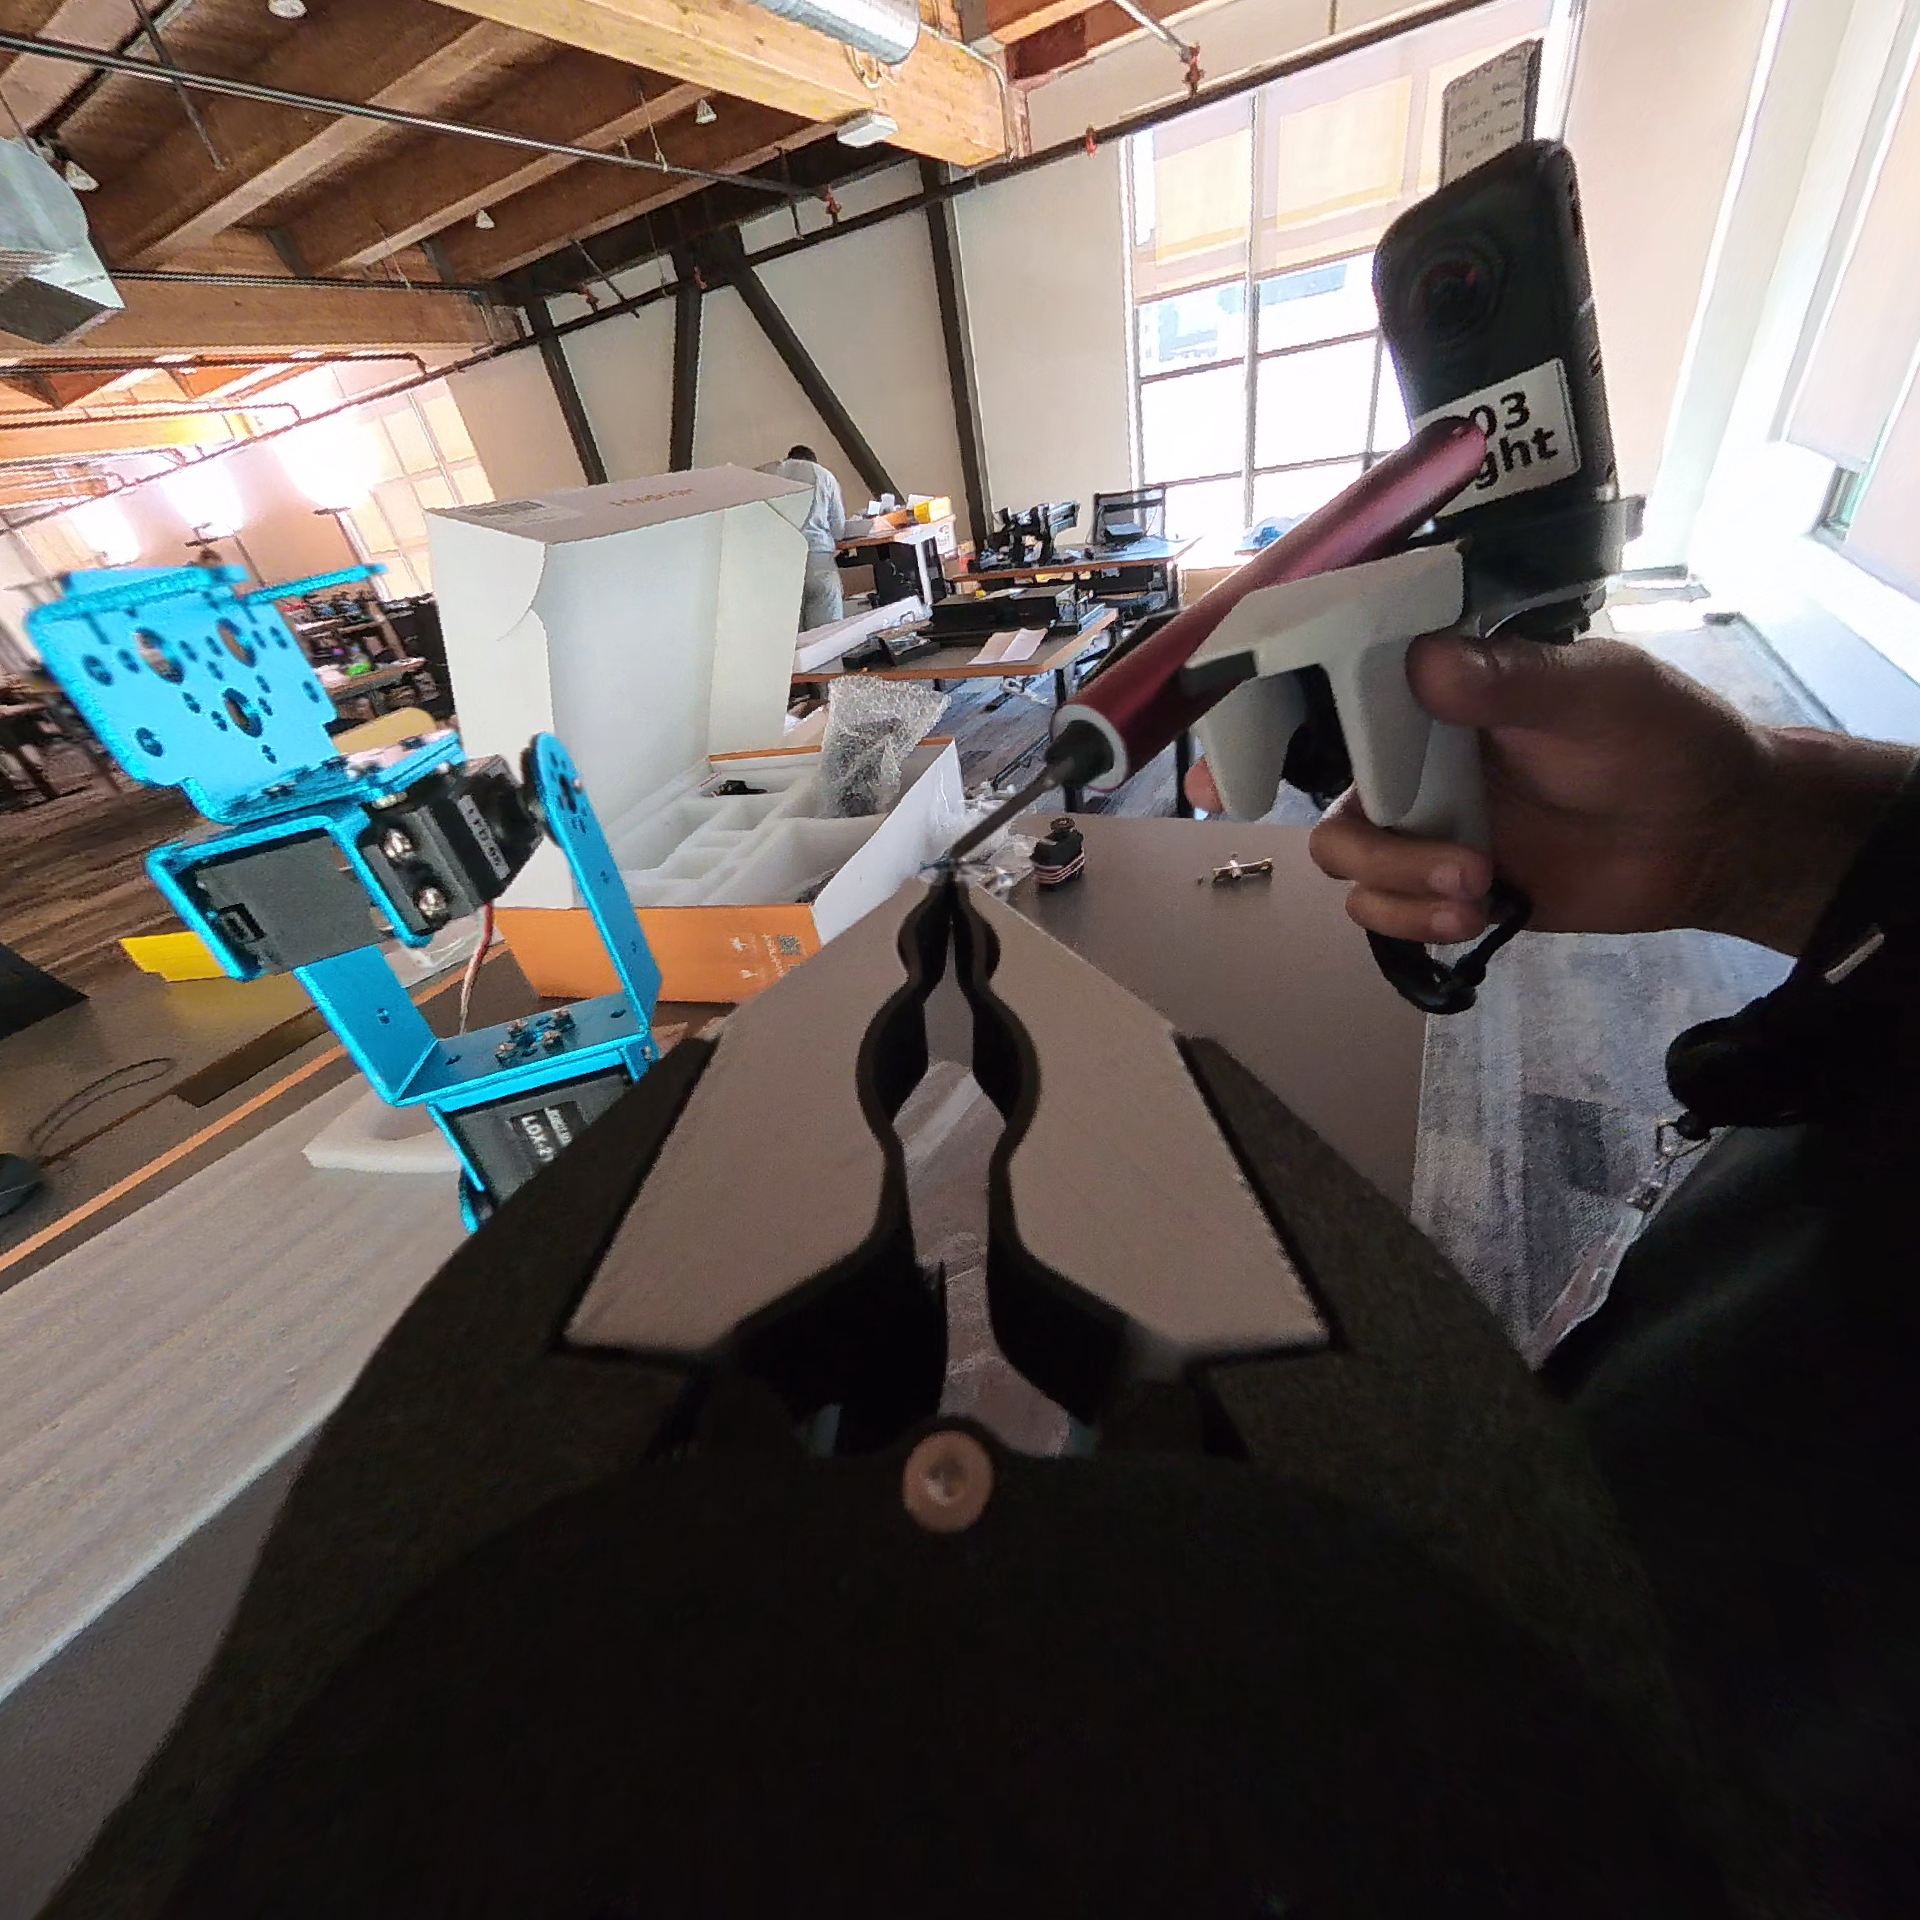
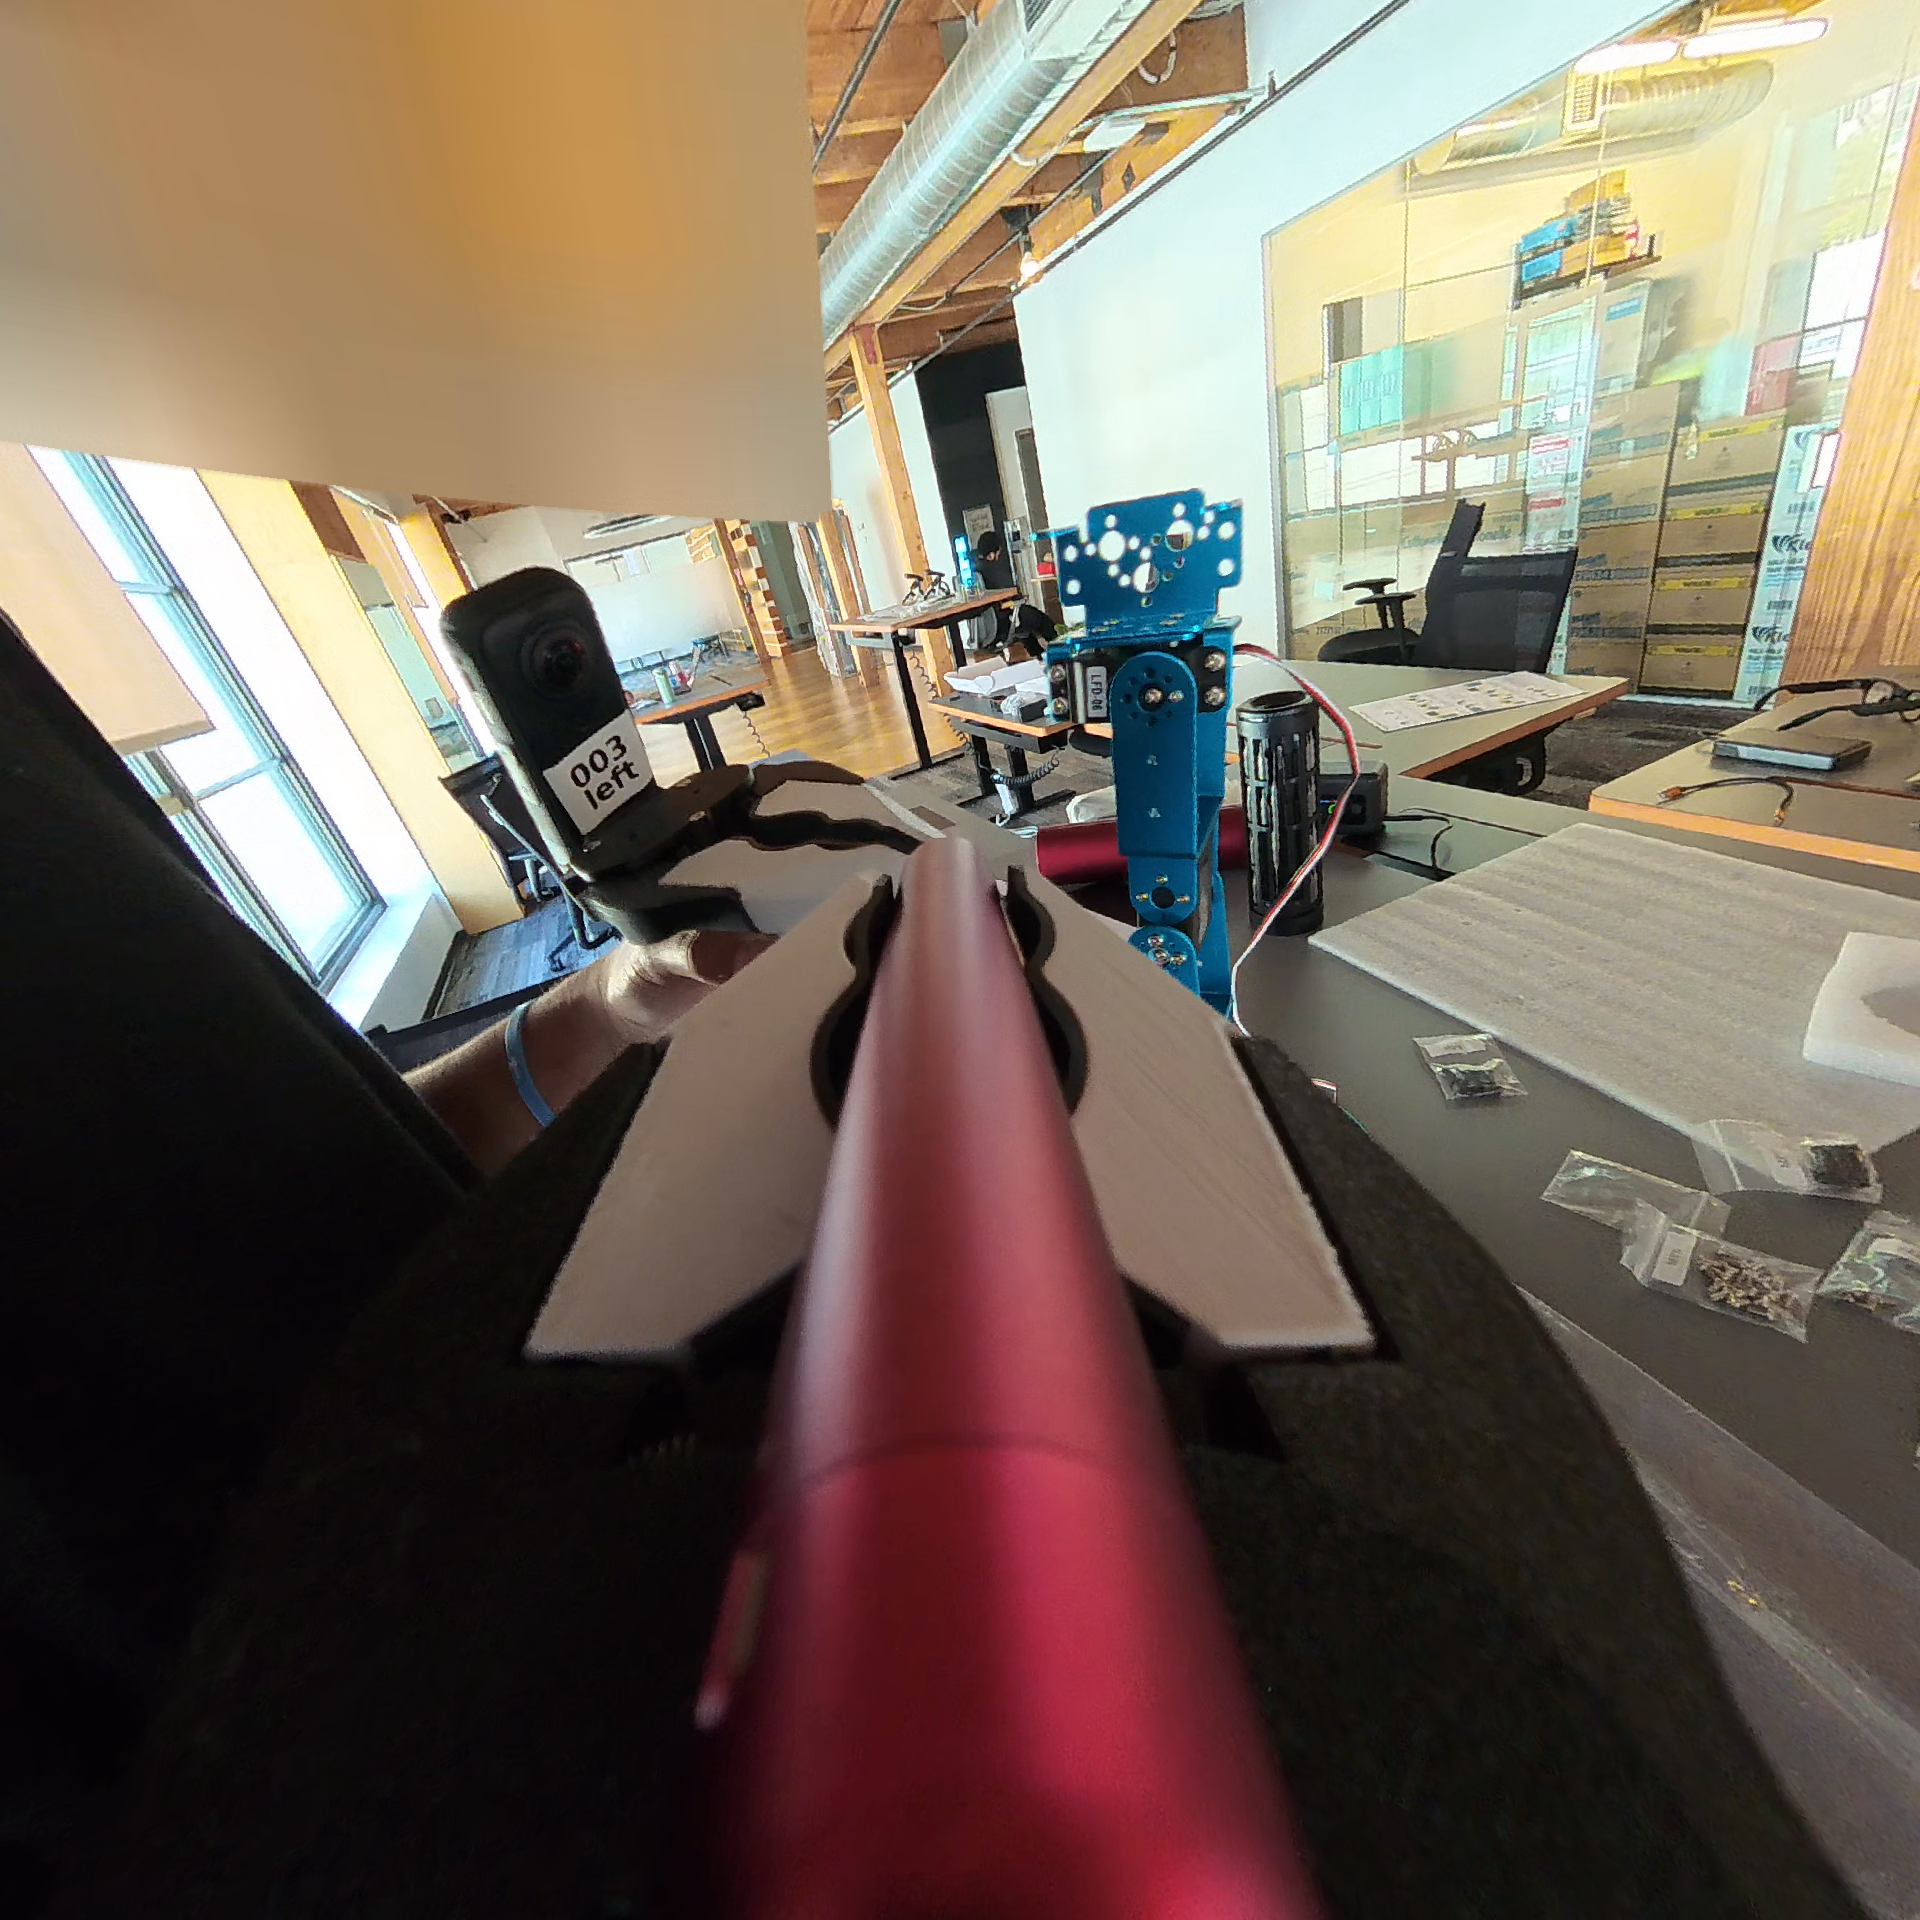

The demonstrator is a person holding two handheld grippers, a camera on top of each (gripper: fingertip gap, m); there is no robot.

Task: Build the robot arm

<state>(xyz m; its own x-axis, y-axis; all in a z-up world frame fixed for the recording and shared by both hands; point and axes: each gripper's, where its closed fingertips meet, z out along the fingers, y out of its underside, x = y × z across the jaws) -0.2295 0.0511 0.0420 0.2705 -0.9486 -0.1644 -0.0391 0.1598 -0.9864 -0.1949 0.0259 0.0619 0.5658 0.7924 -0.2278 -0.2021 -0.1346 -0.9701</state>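
My left gripper is shut, its tips pinching a tiny shiny metal part just above the dark table. My right gripper is shut on a red screwdriver. In the left wrist view the right gripper holds this screwdriver tilted down, its black bit touching the part at my left fingertips. A blue metal robot arm with black servos stands upright to the left; it also shows in the right wrist view, beyond the left gripper.
An open white box with a foam tray and orange lid stands behind. A loose servo and a small metal piece lie on the table. A black can, a foam sheet and small parts bags lie to the right. Some 6 cm of space lies between my two pairs of fingers.
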